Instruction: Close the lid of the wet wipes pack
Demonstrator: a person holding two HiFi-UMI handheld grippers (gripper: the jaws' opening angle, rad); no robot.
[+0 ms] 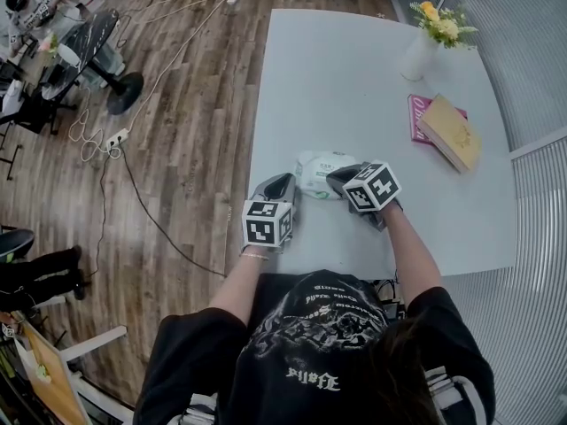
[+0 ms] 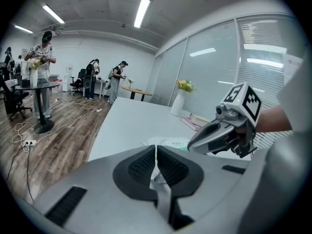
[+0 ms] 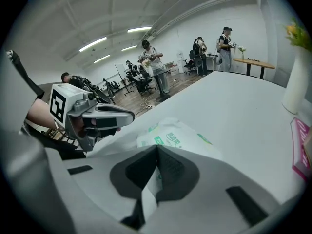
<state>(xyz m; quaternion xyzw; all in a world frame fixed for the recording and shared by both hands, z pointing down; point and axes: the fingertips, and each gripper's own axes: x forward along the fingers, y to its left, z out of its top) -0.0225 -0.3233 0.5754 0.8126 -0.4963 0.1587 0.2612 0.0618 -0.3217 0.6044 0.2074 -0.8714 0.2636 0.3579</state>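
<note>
A white table (image 1: 337,87) stands on wood floor (image 1: 195,149) beside glass walls (image 2: 214,57), strip lights (image 2: 142,11) overhead.

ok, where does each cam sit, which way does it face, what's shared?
Head view: on the person's head, steeply down at the table; forearms, shirt, left gripper, right gripper show.
Left gripper view: on the left gripper, along its shut jaws toward the vase; right gripper shows.
Right gripper view: on the right gripper, along its shut jaws into the room; left gripper shows.
Shared: all three see the wet wipes pack.
</note>
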